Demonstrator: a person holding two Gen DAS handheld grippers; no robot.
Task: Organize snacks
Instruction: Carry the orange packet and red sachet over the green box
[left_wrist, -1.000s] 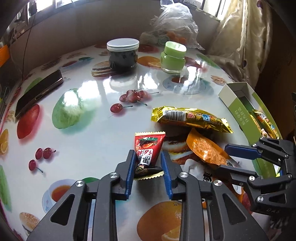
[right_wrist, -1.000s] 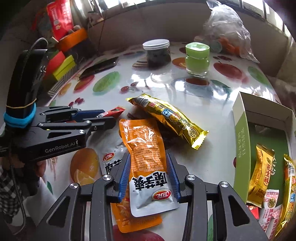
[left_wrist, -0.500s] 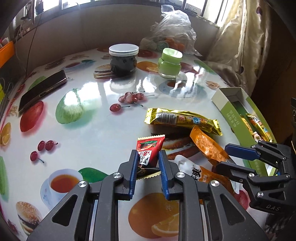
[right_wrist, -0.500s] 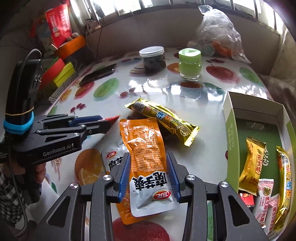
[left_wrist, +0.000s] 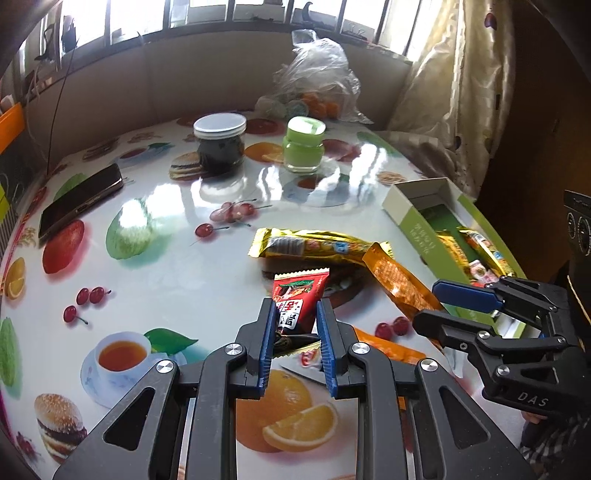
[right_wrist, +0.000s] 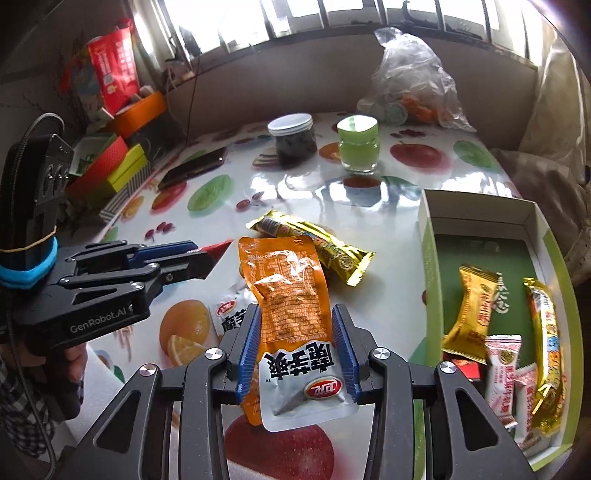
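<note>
My left gripper is shut on a small red snack packet and holds it above the table. My right gripper is shut on an orange and silver snack pouch, also lifted. A long gold snack bar lies on the table beyond both; it also shows in the right wrist view. The green and white box at the right holds several snack packets. Another orange and white pouch lies on the table under my right gripper.
A dark jar with a white lid and a green jar stand at the back. A phone lies at the left. A clear plastic bag sits at the far edge. Coloured boxes stand off the table's left.
Both grippers have risen with their packets. The red packet and the orange pouch are now lifted off the table. The box has come more into the right wrist view.
</note>
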